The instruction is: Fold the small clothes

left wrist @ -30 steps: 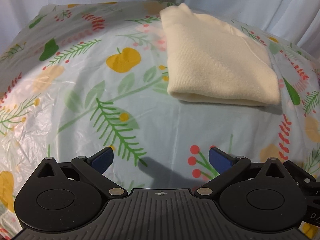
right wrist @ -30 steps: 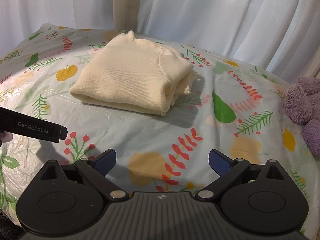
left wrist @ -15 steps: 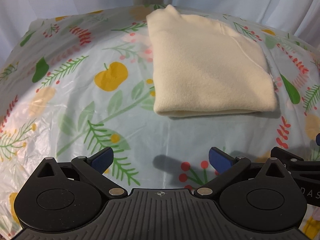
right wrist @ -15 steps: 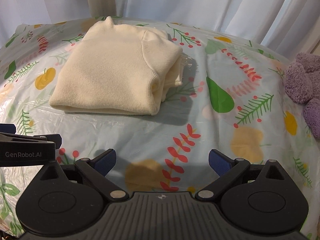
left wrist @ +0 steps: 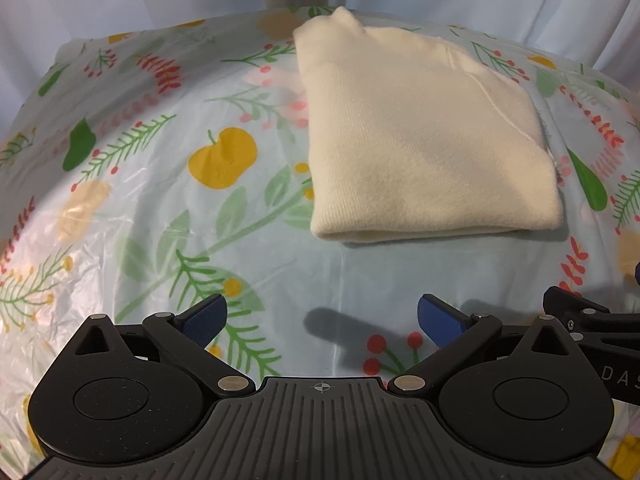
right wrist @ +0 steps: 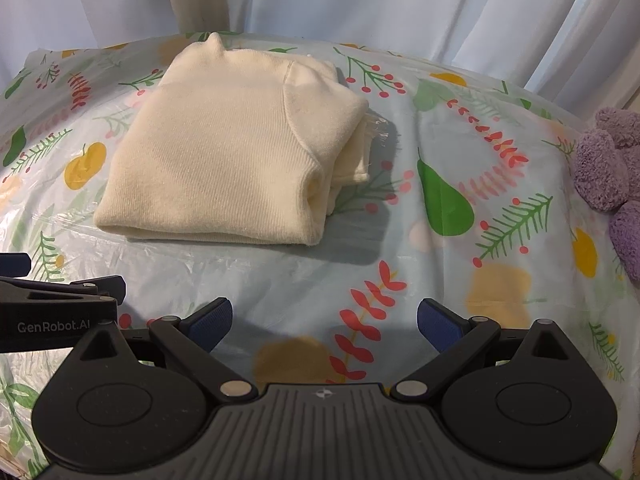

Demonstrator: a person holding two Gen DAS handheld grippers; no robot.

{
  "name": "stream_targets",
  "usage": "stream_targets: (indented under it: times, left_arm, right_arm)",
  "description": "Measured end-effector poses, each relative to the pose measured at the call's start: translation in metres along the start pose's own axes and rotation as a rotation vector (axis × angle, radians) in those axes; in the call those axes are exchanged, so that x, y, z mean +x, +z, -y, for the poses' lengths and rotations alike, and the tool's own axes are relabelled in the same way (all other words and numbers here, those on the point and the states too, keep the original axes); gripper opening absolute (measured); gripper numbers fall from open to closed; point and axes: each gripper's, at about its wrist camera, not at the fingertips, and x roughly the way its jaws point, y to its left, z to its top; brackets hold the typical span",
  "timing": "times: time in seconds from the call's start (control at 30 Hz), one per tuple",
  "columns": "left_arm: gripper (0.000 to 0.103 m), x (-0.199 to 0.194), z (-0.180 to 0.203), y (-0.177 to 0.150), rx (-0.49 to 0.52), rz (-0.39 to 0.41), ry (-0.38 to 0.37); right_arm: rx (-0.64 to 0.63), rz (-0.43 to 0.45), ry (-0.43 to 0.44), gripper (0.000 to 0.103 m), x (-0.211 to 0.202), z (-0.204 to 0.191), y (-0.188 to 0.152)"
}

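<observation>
A cream knit garment (left wrist: 424, 144) lies folded into a compact rectangle on the floral plastic table cover (left wrist: 160, 208); it also shows in the right wrist view (right wrist: 224, 160), with layered edges at its right side. My left gripper (left wrist: 322, 320) is open and empty, held back from the garment's near edge. My right gripper (right wrist: 324, 320) is open and empty, also short of the garment. The left gripper's body shows at the left edge of the right wrist view (right wrist: 60, 304).
A purple plush toy (right wrist: 612, 176) lies at the table's right edge. White curtains (right wrist: 400, 8) hang behind the table. The right gripper's body pokes in at the right of the left wrist view (left wrist: 592, 324).
Both grippers have drawn back and risen a little from the folded garment, which lies still. The two grippers have come closer side by side.
</observation>
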Motion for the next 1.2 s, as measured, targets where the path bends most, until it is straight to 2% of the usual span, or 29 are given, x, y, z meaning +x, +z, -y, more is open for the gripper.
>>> stream_targets:
  times: [1.2]
  left_arm:
    - [0.103,0.0065,0.0018,0.0049,0.031,-0.014,-0.020]
  right_arm:
    - [0.026,0.013,0.018,0.099,0.0007,0.0045,0.0071]
